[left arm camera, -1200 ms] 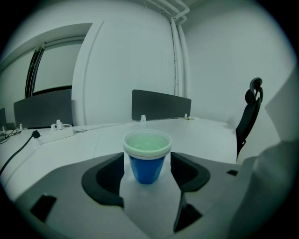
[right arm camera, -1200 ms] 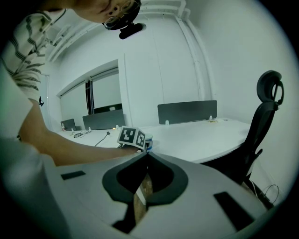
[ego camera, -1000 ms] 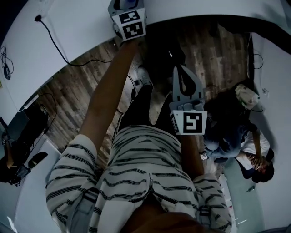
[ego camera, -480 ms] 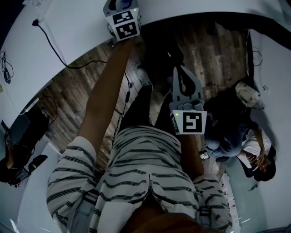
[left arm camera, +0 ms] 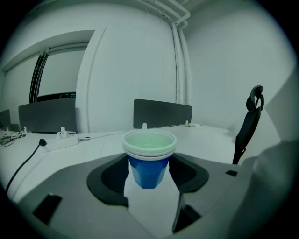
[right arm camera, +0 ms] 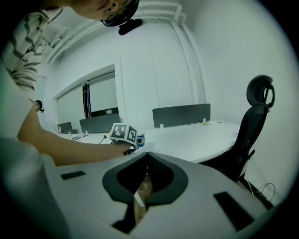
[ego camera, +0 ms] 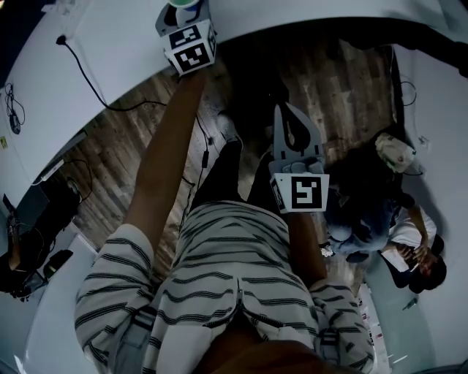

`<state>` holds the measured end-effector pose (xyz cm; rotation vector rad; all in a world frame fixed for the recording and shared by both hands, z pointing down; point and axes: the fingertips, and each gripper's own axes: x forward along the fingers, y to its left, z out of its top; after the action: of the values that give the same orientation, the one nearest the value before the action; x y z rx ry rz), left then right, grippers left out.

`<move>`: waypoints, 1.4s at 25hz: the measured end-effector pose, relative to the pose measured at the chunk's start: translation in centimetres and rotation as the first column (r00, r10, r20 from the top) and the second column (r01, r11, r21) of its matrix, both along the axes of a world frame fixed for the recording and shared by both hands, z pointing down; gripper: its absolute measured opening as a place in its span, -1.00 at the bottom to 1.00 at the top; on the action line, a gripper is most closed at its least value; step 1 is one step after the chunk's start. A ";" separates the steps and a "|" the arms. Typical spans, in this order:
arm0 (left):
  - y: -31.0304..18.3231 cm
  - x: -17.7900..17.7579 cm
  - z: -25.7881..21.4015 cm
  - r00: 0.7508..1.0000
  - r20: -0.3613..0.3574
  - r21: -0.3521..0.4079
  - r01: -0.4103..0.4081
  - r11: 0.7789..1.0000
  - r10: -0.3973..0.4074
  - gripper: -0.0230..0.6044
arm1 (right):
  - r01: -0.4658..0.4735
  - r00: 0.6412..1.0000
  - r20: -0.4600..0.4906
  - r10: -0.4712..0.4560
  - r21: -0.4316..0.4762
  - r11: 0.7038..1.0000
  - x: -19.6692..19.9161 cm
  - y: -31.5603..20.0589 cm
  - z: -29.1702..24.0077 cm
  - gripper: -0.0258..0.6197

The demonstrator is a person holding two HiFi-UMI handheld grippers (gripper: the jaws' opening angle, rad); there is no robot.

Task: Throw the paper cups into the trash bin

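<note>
A stack of blue paper cups (left arm camera: pixel 149 158) with a pale rim stands upright on the white table (left arm camera: pixel 88 142). My left gripper (left arm camera: pixel 148 163) is open, with one jaw on each side of the cups and a gap showing at both sides. In the head view the left gripper (ego camera: pixel 184 18) reaches far out over the table (ego camera: pixel 117 51), and the cups' rim (ego camera: pixel 181 4) shows at the top edge. My right gripper (ego camera: pixel 284 111) is shut and holds nothing, above the wooden floor. In its own view the right gripper (right arm camera: pixel 147 154) points toward the cups (right arm camera: pixel 140 138). No trash bin is in view.
A black cable (ego camera: pixel 88 73) runs across the table at the left. A black office chair (right arm camera: pixel 254 126) stands at the table's right. A person (ego camera: pixel 380 212) sits low on the floor at my right. Grey desk dividers (left arm camera: pixel 162 112) stand at the table's back.
My left gripper has moved forward and a little left across the table, and the cups now stand between its jaws. The right gripper has barely shifted.
</note>
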<state>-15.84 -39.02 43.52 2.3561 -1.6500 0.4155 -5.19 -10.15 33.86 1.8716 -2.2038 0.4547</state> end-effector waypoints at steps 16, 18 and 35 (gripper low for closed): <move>7.1 1.6 -9.0 0.999 -0.028 0.070 -0.030 0.997 0.032 -0.02 | 0.033 0.999 -0.046 -0.028 0.103 0.994 2.8 3.3 -7.0 -0.89; 8.2 1.9 -10.0 0.999 -0.040 0.073 -0.034 0.997 0.037 -0.02 | 0.038 0.998 -0.054 -0.032 0.120 0.992 3.0 3.7 -7.8 -0.89; 19.7 9.3 -17.4 0.984 -0.078 0.097 -0.154 0.983 0.162 -0.02 | -0.032 0.999 -0.023 0.038 0.218 0.975 9.3 8.1 -12.8 -0.89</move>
<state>-6.57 -19.32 26.09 2.5442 -1.4792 0.2693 4.10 -2.07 21.07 2.0136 -2.2861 0.1991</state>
